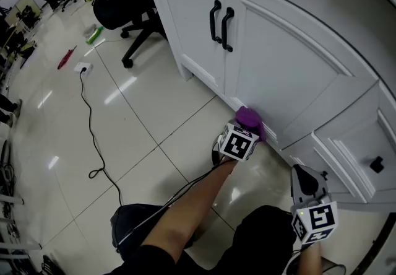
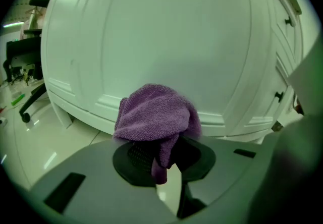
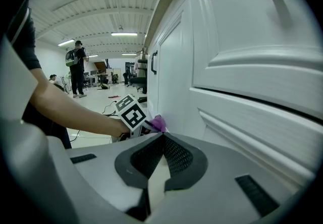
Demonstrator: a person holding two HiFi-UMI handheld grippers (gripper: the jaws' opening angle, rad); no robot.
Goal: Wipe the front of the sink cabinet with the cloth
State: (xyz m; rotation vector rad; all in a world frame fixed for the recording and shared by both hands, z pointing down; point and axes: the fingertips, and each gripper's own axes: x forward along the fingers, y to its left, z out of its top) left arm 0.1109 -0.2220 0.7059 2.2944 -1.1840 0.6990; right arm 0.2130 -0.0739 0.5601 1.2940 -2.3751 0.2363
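Where purple cloth (image 2: pixel 156 117) bunches low against sink cabinet (image 1: pixel 278 57), just above cabinet's bottom rail, left gripper (image 2: pixel 161 153) is clamped on it, one strip hanging down between jaws. Right gripper (image 3: pixel 162 141) is closed, tips meeting, nothing held, close beside cabinet's drawer front (image 1: pixel 362 150). Paired black handles (image 1: pixel 221 25) sit high on cabinet doors. Office chair (image 1: pixel 124 10) and floor cable (image 1: pixel 90 119) lie well away from cabinet.

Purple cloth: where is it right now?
Head view, centre-right: the purple terry cloth is clamped in the left gripper, held low against the white sink cabinet door.
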